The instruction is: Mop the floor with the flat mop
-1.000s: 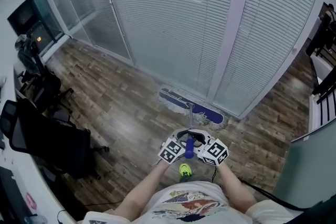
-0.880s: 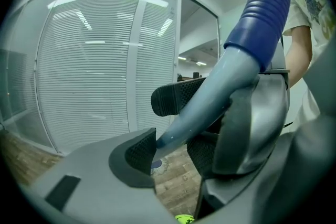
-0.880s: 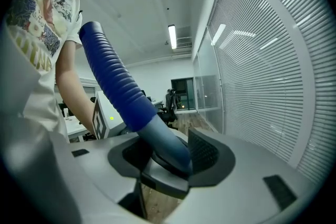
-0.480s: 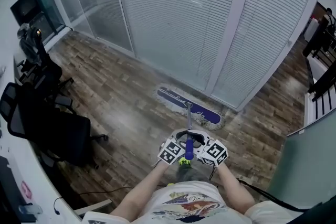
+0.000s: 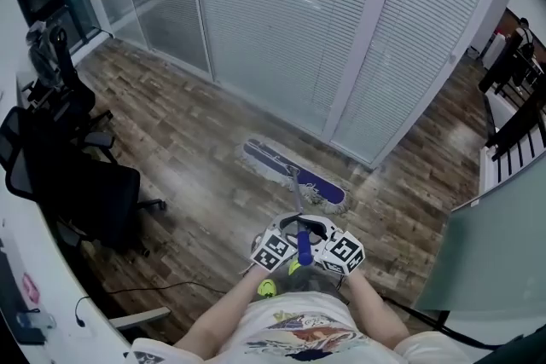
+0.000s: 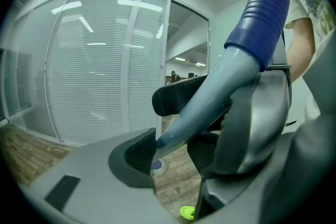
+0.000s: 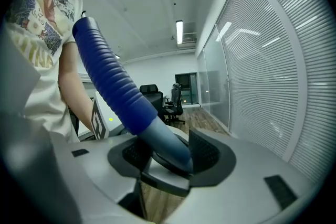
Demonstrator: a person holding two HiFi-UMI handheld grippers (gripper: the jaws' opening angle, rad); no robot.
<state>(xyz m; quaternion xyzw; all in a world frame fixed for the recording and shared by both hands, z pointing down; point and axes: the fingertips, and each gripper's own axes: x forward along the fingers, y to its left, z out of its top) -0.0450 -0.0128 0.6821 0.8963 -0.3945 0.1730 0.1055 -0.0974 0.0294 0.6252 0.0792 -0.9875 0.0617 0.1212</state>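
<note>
Grip is already taken: the left tongs (image 6: 173,150) and the right tongs (image 7: 164,156) are both closed on the handle of the flat mop (image 5: 294,175). They face each other across the pole, close together. They clamp it on the smooth grey-blue taper (image 6: 210,107), just below the ribbed blue sleeve (image 7: 113,86).

The mop head lies flat on the wooden floor (image 5: 196,175) out in front of the person. It sits near the foot of the glass wall with blinds (image 5: 290,21) and roughly along it, a pale fringe showing round its blue pad.

The pole looks stiff and light, so it probably takes little effort to carry. The soft, fringed pad will likely drag on the boards, more so if damp. With so long a lever, a small twist at the top should swing the head widely.

The taper looks slick, and the pole could turn between the pads. The ribbed sleeve would likely give surer purchase. Taking hold at two places set further apart along the pole would probably steer the head better than this bunched hold.

A thin cable (image 5: 171,290) on the floor and an office chair (image 5: 85,192) to the left could snag the fringe.
</note>
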